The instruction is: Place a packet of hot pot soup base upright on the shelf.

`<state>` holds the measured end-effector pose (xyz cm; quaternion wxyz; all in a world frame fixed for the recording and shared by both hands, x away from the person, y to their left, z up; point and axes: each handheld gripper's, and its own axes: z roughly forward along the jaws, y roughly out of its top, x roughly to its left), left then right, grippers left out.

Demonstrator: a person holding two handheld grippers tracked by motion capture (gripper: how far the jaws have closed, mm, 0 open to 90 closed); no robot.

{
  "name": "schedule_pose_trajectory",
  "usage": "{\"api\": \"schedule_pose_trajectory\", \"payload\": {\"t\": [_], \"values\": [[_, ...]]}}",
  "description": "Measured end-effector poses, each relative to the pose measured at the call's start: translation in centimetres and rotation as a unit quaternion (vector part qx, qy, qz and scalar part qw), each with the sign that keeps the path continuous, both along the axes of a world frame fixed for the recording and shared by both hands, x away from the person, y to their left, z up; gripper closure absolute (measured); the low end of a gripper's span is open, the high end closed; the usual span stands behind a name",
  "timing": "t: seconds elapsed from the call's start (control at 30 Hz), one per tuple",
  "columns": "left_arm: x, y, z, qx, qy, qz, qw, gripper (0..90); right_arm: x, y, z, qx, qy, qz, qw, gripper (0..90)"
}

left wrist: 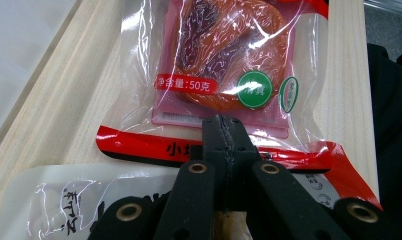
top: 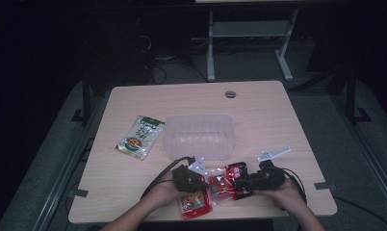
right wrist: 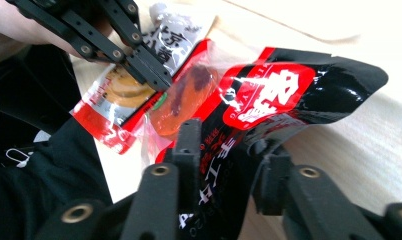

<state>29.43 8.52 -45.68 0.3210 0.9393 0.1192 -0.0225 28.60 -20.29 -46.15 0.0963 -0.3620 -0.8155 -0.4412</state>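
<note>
Lying at the near edge of the counter (top: 134, 192), between the two hands, are three snack packets bunched together, and the coming move is turning on how they overlap. The left gripper (top: 201, 182) is sitting with its jaws pressed fully together, their tip resting on the clear packet with the red band (left wrist: 224, 75); whether any film is caught between the tips I cannot tell. That packet is stretching away from the left gripper along its own line of sight, its long axis running the same way. The right gripper (right wrist: 229, 150) is reaching in from the right with its jaws standing part-way closed either side of the black and red packet (right wrist: 279, 90); that packet is rising between them, bowed upward, but whether the pads are pressing on it is not clear. The black and red packet is lying right of the clear one, with the orange packet (top: 195, 204) nearest the person. The right hand is therefore the nearer one to the black packet. Beyond the bunch, farther across the counter, the clear plastic tub (top: 199, 136) is standing just behind both grippers, and a green and white packet (top: 139, 136) is lying well to the left.
</note>
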Motion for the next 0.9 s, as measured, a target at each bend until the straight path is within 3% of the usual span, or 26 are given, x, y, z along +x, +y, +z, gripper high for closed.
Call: {"api": "schedule_pose_trajectory", "payload": {"t": [0.17, 0.4, 0.6, 0.7, 0.9], "values": [[0.0, 0.0, 0.0, -0.001, 0.0, 0.0, 1.0, 89.9, 0.4, 0.3, 0.7, 0.003, -0.015, 0.009, 0.9998, 81.4], [0.0, 0.0, -0.1, -0.005, -0.001, 0.001, 1.0, 90.0, 0.6, 0.6, 1.4, -0.003, -0.024, 0.021, 0.9995, 89.4], [0.1, 0.1, -0.1, -0.006, 0.002, -0.001, 1.0, 89.9, 0.4, 0.7, 1.6, 0.0, -0.033, 0.03, 0.999, 89.9], [0.4, 0.3, -0.1, -0.015, 0.022, -0.001, 0.9996, 88.8, 0.3, 0.6, 1.7, 0.011, -0.029, 0.029, 0.9991, 90.0], [0.1, 0.5, 0.7, -0.033, 0.019, -0.005, 0.9993, 82.3, 0.1, -0.1, 2.5, 0.043, -0.037, 0.018, 0.9982, 90.0]]}}
